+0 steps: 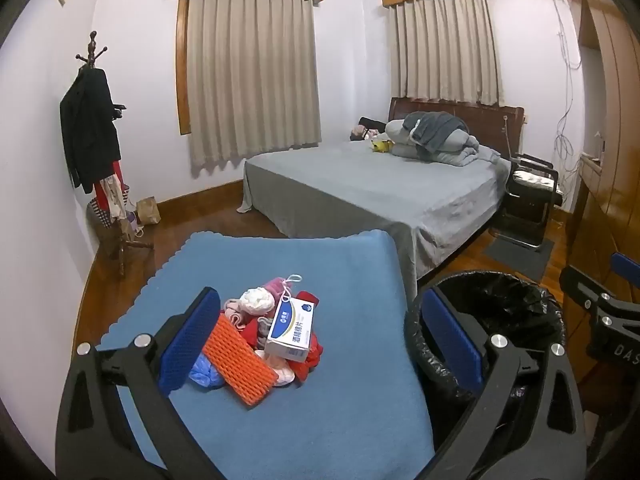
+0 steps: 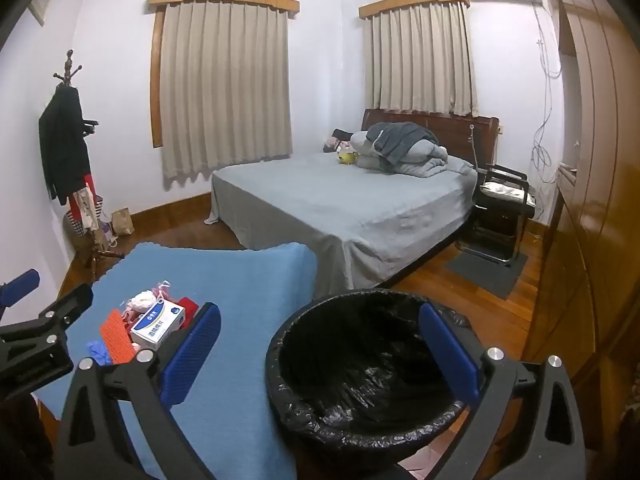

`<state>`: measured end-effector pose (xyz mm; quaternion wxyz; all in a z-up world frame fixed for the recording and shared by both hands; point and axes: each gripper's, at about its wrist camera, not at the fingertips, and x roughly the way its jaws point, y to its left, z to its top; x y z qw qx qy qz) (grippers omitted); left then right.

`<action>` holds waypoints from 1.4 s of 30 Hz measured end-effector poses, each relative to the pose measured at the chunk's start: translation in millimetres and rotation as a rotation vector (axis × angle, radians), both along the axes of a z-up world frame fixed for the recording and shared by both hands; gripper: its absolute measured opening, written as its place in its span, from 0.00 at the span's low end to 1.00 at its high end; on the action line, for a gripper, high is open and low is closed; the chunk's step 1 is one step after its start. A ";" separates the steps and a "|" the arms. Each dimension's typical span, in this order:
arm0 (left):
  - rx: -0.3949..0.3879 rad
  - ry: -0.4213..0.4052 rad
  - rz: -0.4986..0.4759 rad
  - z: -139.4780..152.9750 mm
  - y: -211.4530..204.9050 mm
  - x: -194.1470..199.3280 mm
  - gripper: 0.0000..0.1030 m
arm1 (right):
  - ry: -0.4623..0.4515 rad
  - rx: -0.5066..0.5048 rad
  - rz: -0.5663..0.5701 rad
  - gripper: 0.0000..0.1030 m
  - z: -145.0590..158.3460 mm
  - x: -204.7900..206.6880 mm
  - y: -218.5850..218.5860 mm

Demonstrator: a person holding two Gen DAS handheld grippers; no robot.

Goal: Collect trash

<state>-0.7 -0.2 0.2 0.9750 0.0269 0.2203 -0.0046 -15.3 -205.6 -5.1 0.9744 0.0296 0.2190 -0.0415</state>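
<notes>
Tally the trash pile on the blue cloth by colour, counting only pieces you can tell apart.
Orange: 1, the foam net sleeve
White and blue: 1, the box
Blue: 1, the glove
Red: 1, crumpled piece
White: 1, wad
Pink: 1, knit piece
Total: 6; pieces underneath are hidden.

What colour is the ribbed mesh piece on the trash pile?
Bright orange foam netting, clearest in the left wrist view.

- I count one white box [image 1: 291,329], one orange mesh sleeve [image 1: 240,364] and one blue glove [image 1: 205,374] in the pile.
- One black-lined bin [image 2: 372,372].
- One bed [image 2: 340,200], one chair [image 2: 502,208], one coat stand [image 1: 96,144].
- Two curtained windows.
</notes>
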 end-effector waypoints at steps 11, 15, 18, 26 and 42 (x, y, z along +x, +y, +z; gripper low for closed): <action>0.003 0.001 0.001 0.0 -0.5 -0.1 0.95 | -0.006 0.011 -0.005 0.94 6.0 1.1 -2.6; 0.003 0.003 -0.001 0.3 -1.7 -1.0 0.95 | -0.010 0.019 -0.008 0.94 -0.8 -0.3 -3.1; 0.001 0.003 0.001 0.0 -0.1 0.2 0.95 | -0.009 0.024 -0.007 0.94 -0.4 -0.4 -3.6; 0.001 0.004 0.001 0.0 -0.1 0.3 0.95 | -0.006 0.019 -0.002 0.94 1.3 1.0 -3.2; -0.002 0.005 0.001 0.0 0.2 0.4 0.95 | -0.011 0.015 -0.005 0.94 -0.8 0.8 -1.9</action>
